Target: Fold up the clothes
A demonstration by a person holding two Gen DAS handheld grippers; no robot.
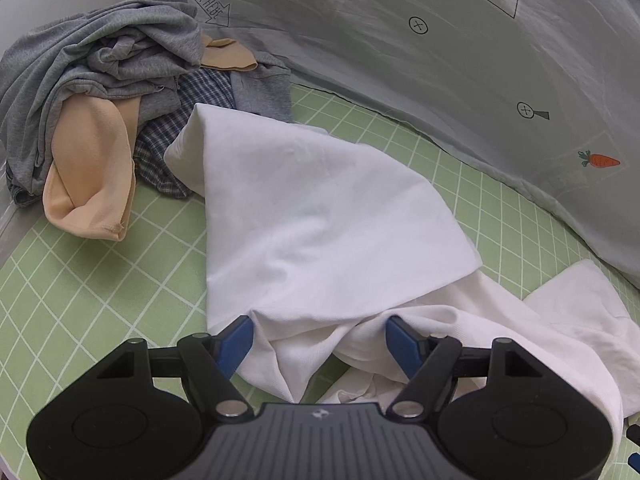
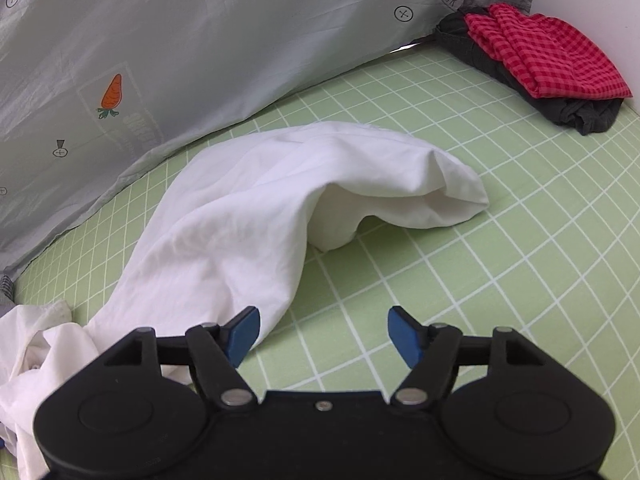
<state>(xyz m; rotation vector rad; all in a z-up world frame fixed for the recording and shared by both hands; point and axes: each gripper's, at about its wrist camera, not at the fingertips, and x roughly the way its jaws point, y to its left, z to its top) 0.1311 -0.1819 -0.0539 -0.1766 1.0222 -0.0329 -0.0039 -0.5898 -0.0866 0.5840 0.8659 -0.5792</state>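
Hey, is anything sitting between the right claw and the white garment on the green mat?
Nothing visible does. The right claw is open, one blue finger at the edge of the white garment; only bare green mat shows between the fingers.

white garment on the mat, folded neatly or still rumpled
Still rumpled. The white garment lies doubled over loosely, bunched and creased near the open left gripper, and one end humps up off the green mat.

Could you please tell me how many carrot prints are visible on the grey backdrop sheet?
1. A single carrot print shows low on the grey backdrop sheet, behind the white garment; folds may hide others.
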